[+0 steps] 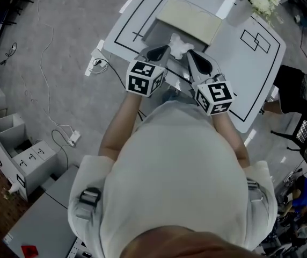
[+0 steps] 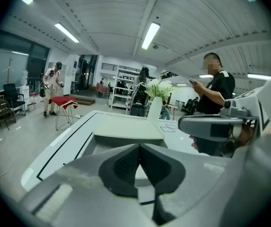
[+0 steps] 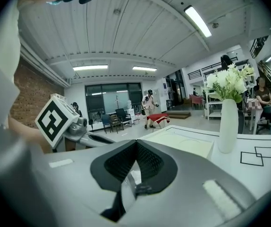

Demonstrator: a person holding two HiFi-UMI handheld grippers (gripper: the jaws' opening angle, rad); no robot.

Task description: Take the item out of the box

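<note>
Clenched, empty left gripper and right gripper flank a crumpled white item at the front of a shallow grey box; it seems light and soft, best pinched at a raised fold.

**Around the marked table**

A white table bears black line markings. A vase of white flowers stands at its 1 o'clock corner. Cables trail over the floor at 9 o'clock, and a grey open cabinet sits at 8 o'clock. A bystander in black stands at 3 o'clock.
</note>
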